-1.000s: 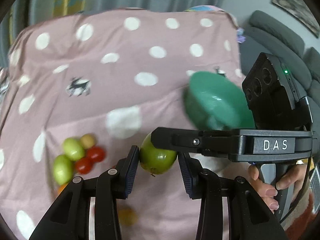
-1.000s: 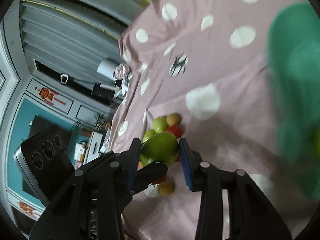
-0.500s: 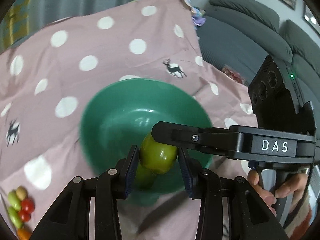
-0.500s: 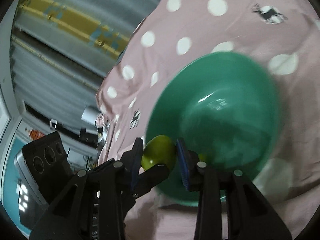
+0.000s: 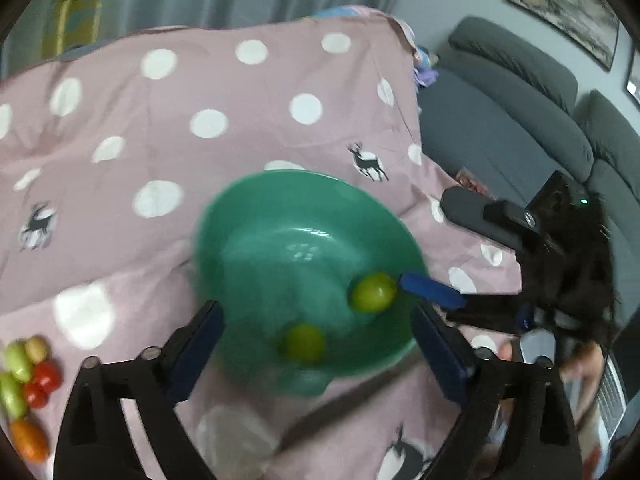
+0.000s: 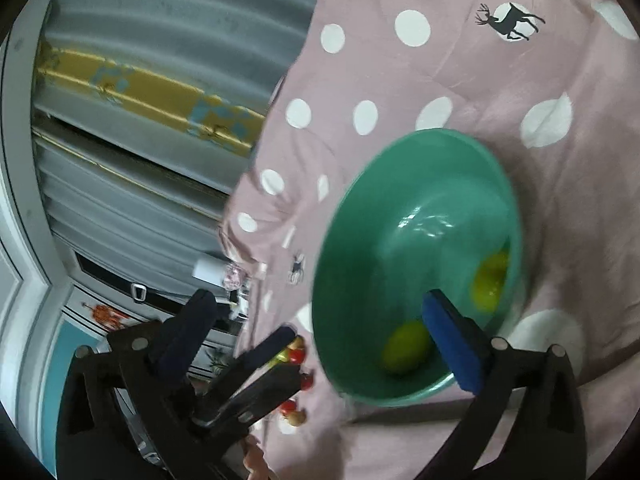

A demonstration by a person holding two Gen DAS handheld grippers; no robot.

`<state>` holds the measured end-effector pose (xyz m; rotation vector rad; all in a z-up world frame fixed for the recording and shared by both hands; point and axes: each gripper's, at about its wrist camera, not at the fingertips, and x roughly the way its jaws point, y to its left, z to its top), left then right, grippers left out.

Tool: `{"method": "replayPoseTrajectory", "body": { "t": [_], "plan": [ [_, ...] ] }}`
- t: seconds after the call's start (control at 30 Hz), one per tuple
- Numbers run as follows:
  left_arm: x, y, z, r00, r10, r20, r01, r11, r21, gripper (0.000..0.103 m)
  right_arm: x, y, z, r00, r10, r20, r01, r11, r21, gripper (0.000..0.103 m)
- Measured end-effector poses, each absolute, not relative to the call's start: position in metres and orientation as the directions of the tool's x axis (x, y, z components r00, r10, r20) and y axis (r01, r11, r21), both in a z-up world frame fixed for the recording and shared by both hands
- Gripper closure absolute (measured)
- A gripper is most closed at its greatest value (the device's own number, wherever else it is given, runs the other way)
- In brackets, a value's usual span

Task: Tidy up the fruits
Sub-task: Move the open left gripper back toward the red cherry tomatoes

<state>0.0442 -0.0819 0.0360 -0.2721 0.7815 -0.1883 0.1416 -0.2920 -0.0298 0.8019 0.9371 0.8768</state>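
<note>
A green bowl (image 5: 260, 248) stands on the pink spotted cloth. Two green fruits lie loose in it, one (image 5: 374, 292) near the right wall and one (image 5: 303, 342) near the front. My left gripper (image 5: 316, 344) hangs over the bowl's near rim, its jaws opening and no fruit between the pads. In the right wrist view the same bowl (image 6: 360, 240) holds the two fruits (image 6: 406, 346) (image 6: 490, 280). My right gripper (image 6: 320, 336) reaches over the rim, its jaws opening with nothing in them. Its blue pad (image 5: 432, 290) shows at the bowl's right edge.
A small pile of green, red and orange fruits (image 5: 24, 372) lies on the cloth (image 5: 200, 80) at the lower left. A grey sofa (image 5: 520, 120) stands past the cloth's right edge. A person's hand (image 5: 584, 364) holds the right gripper's handle.
Both grippers went from shut on a green fruit to open. Both fruits dropped into the green bowl, which now sits under the fingers.
</note>
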Motion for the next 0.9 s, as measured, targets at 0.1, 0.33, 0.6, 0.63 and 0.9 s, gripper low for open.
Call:
{"method": "replayPoseTrajectory", "body": {
  "t": [0.1, 0.33, 0.6, 0.63, 0.9],
  "plan": [
    [0.012, -0.054, 0.042, 0.711, -0.188, -0.677, 0.023, 0.969, -0.245, 0.001, 0.135, -0.278, -0.025, 0.309, 0.887, -0.342, -0.298, 0.432, 0.851, 0.0],
    [-0.063, 0.033, 0.012, 0.685, -0.028, -0.728, -0.222, 0.944, -0.246, 0.001, 0.091, -0.195, -0.002, 0.204, 0.872, -0.444, -0.556, 0.477, 0.681, 0.0],
    [-0.099, 0.091, -0.022, 0.684, -0.094, -0.723, -0.319, 0.853, -0.412, 0.001, 0.052, -0.102, -0.015, 0.012, 0.861, -0.509, -0.664, 0.388, 0.64, 0.0],
    [-0.099, 0.091, -0.025, 0.678, -0.083, -0.73, -0.323, 0.859, -0.398, 0.001, 0.049, -0.091, -0.02, -0.016, 0.855, -0.519, -0.662, 0.38, 0.646, 0.0],
    [-0.094, 0.056, -0.041, 0.623, 0.045, -0.781, -0.295, 0.938, -0.181, 0.001, 0.04, -0.058, -0.045, 0.031, 0.747, -0.664, -0.692, 0.495, 0.525, 0.012]
  ]
}}
